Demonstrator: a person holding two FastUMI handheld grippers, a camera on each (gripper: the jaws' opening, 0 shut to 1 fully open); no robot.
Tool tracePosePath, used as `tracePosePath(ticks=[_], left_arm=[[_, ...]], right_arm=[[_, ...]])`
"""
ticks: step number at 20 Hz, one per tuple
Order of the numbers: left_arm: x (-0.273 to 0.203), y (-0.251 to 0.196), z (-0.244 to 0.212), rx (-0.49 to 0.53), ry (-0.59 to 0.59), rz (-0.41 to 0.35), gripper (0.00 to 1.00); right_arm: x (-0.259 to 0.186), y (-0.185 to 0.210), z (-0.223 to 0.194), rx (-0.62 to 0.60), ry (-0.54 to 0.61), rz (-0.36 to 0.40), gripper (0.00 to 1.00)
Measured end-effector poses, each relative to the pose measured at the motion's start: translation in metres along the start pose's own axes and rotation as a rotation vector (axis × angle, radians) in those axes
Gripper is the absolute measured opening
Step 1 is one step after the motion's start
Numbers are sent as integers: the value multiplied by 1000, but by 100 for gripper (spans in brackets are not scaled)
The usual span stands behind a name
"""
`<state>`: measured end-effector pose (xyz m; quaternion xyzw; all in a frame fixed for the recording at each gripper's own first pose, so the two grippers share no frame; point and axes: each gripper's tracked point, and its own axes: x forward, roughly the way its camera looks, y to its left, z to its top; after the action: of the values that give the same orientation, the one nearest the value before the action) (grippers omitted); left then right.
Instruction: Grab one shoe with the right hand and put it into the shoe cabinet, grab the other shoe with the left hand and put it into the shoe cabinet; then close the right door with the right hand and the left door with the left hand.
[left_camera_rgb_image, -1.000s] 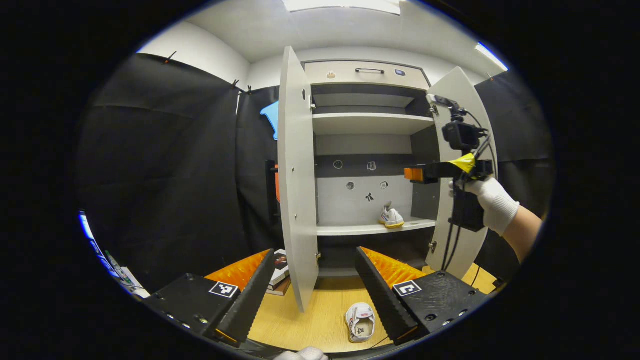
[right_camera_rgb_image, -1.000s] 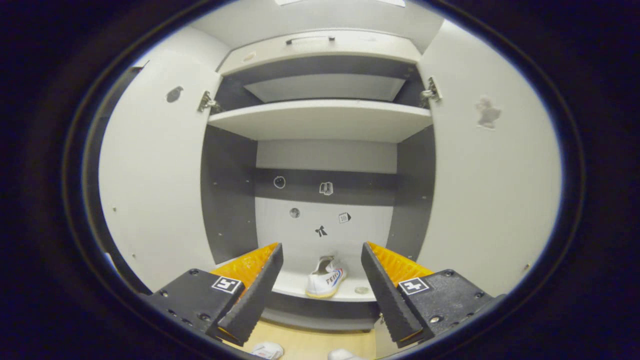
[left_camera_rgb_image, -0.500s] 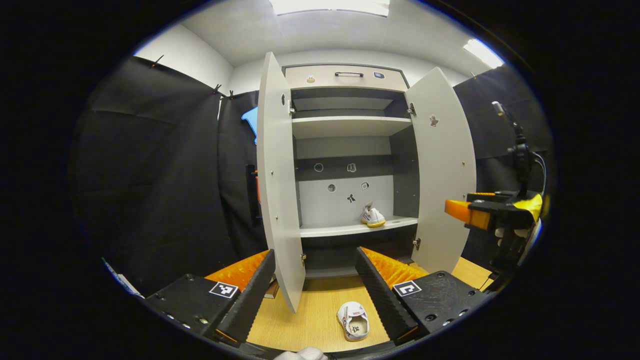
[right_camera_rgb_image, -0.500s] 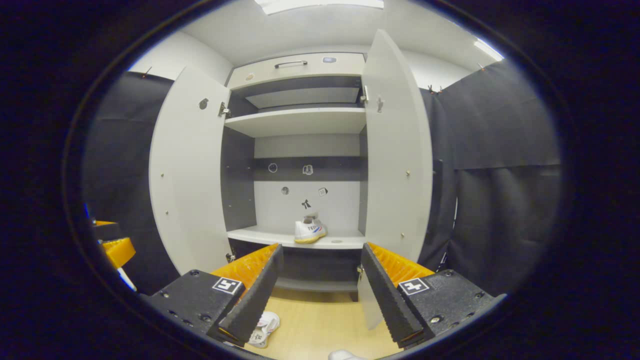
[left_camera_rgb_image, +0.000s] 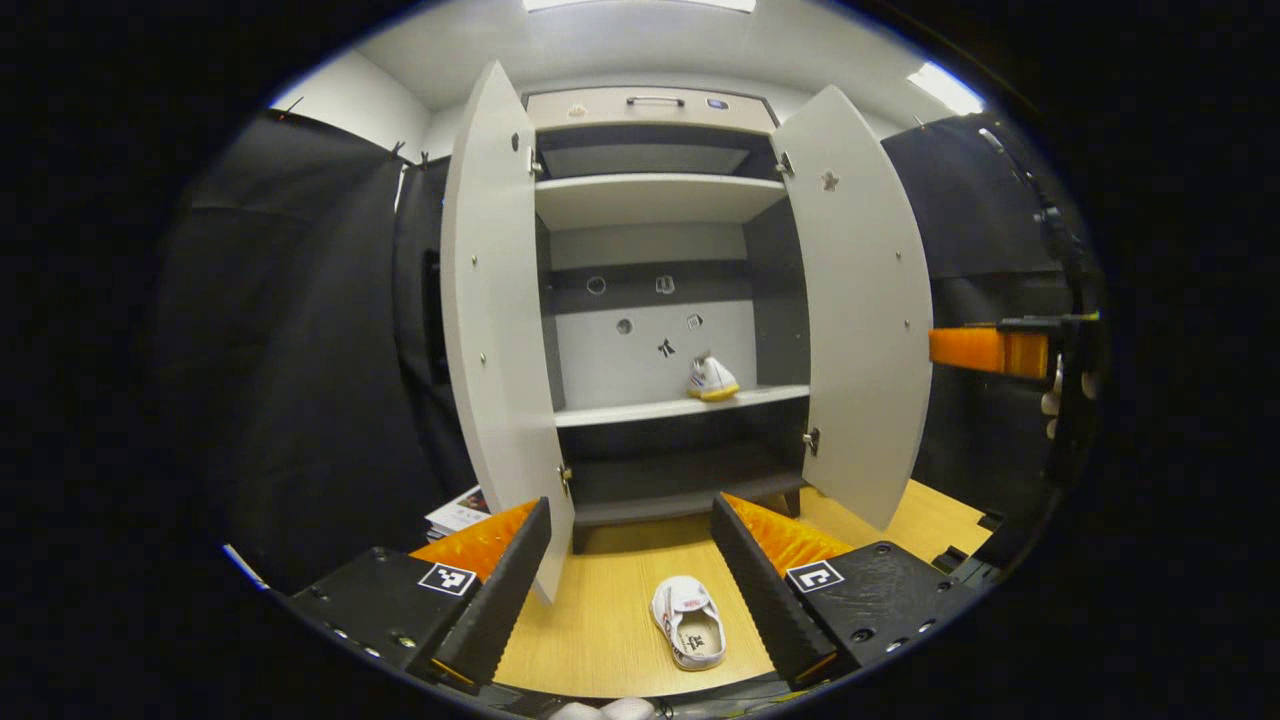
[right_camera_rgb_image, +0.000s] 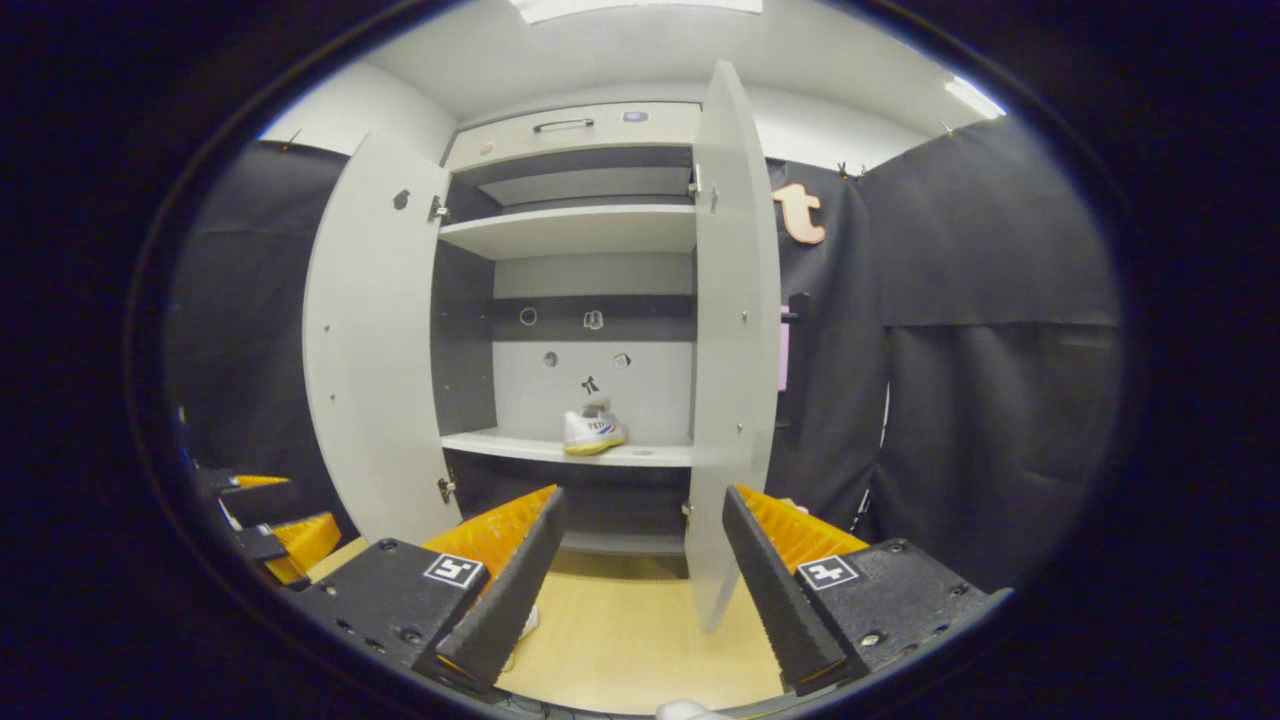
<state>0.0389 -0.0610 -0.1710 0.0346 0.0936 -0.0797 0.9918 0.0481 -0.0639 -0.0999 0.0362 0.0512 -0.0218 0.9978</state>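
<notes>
the cabinet stands with both doors swung wide: left door, right door. one shoe sits on the middle shelf, toward its right end, heel up against the back panel. the other shoe lies on the wooden floor in front of the cabinet, opening up, between my left gripper's fingers in that view but well below them. my left gripper is released, holding nothing. my right gripper is likewise spread and empty, facing the right door's edge.
</notes>
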Motion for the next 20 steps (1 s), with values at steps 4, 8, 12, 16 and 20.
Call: tracePosePath(ticks=[4,8,12,16,20], left_arm=[[16,-26,-88,-18,116,-67,96],[40,-35,-179,-29,277,-86,97],[77,-28,-237,-13,371,-84,97],[112,-26,-267,8,411,-91,96],[146,-27,-283,16,428,-88,95]], right_arm=[[-3,-16,-23,8,77,-22,99],[-6,-27,-44,-18,149,-46,99],[-8,-25,-59,-40,206,-48,99],[-3,-17,-73,-41,246,-38,99],[6,-12,-82,-56,271,-26,99]])
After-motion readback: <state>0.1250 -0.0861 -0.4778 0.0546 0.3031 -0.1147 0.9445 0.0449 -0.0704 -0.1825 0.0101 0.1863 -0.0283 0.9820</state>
